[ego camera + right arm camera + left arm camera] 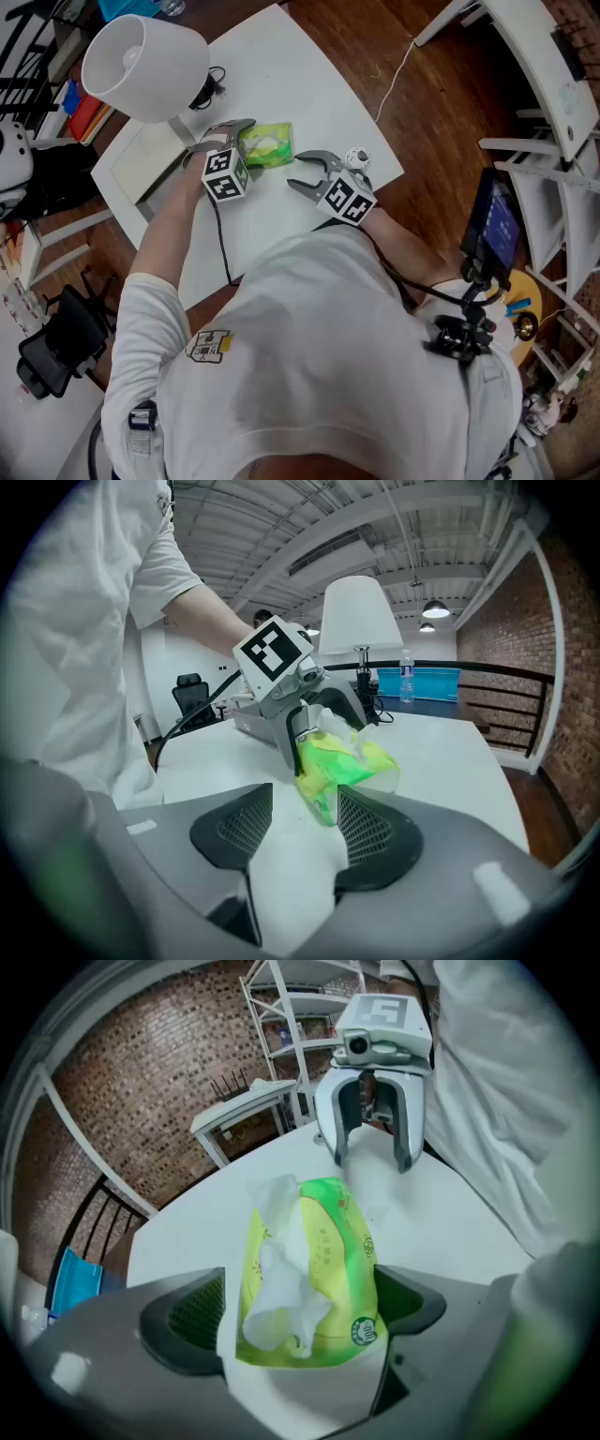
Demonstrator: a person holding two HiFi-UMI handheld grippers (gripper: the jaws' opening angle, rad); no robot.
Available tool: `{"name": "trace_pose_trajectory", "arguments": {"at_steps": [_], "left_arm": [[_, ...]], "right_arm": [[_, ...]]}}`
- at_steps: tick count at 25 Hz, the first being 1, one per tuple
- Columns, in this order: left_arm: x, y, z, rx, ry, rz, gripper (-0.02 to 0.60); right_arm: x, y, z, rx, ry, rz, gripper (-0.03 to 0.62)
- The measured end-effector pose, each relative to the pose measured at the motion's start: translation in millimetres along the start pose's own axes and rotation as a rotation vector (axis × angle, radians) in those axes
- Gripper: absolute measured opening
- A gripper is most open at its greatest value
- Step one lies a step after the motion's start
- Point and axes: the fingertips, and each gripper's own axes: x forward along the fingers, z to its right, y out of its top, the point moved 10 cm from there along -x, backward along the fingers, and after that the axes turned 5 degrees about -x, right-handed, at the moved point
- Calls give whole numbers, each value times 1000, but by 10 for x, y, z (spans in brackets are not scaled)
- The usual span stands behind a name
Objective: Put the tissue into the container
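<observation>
A green tissue pack (270, 145) lies on the white table (281, 75), with a white tissue sticking out of its top (281, 1279). My left gripper (248, 142) stands open around the pack's near end. In the left gripper view the pack (319, 1251) fills most of the gap between the wide jaws (300, 1312), and a thin strip of table shows beside the left pad. My right gripper (296, 172) is open and empty just right of the pack, pointing at it. In the right gripper view the pack (342, 761) lies just beyond the jaws (295, 832). A flat white tray-like box (136, 169) sits left of the pack.
A lamp with a large white shade (141, 66) stands over the table's left end, with a black cable (211, 89) by its base. A small round white object (356, 157) lies near the right gripper. Wooden floor (441, 112) surrounds the table; a white shelf rack (300, 1016) stands beyond.
</observation>
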Motion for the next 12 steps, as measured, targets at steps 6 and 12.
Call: {"name": "trace_pose_trajectory", "arguments": {"at_steps": [6, 12], "left_arm": [[72, 67, 16, -35, -53, -31, 417], [22, 85, -10, -55, -26, -52, 364]], "right_arm": [[-29, -108, 100, 30, -5, -12, 204], [13, -110, 117, 19, -6, -24, 201]]}}
